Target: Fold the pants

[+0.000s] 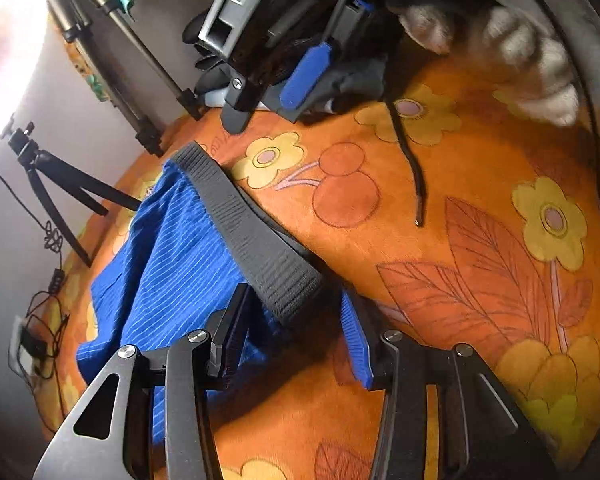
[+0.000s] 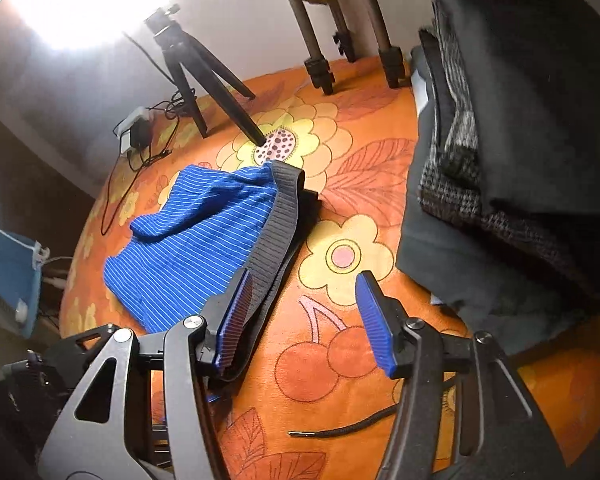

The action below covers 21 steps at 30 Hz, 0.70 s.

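Both your grippers, left and right, are wide open and hold nothing, beside the waistband. If you close now, the pants may slip, because only one finger touches the cloth.

You have one pair of blue striped pants with one dark ribbed waistband, lying across your left-hand finger in both wrist views. Two grippers: the left gripper and the right gripper, each with two fingers spread apart. Beyond the jaws stand two tripods. One black drawstring lies below your right gripper's jaws.
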### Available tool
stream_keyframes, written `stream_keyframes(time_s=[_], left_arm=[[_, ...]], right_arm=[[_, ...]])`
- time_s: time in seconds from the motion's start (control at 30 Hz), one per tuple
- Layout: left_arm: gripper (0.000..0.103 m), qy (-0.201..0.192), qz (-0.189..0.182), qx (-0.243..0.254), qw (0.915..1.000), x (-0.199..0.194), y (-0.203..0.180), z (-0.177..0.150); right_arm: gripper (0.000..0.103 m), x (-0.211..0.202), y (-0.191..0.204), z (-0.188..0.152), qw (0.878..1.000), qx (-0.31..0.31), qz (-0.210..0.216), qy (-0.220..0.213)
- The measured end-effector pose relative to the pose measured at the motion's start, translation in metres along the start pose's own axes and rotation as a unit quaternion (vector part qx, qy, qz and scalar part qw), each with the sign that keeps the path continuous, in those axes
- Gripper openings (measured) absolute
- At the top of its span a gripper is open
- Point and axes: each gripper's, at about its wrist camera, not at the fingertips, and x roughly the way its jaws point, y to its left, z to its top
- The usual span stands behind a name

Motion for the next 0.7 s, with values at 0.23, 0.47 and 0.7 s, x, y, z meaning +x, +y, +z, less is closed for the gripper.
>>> stream_keyframes(time_s=[0.23,0.47,0.7], left_arm=[[0.017,-0.021,-0.032,-0.063,0.9972,-0.002,0.019,0.001],[0.013,-0.059,-0.053,-0.142,0.9867,-0.019,0.049,-0.004],[0.012,-0.082,-0.066,-0.175,0.9789,-0.028,0.056,-0.008]], right_arm=[[0.056,0.021,-0.001,-0.001,1.0,0.017,0.014,0.023],[0.057,0.04,-0.005,0.006,0.997,0.054,0.027,0.037],[0.064,0.052,-0.008,0.014,0.992,0.104,0.058,0.043]])
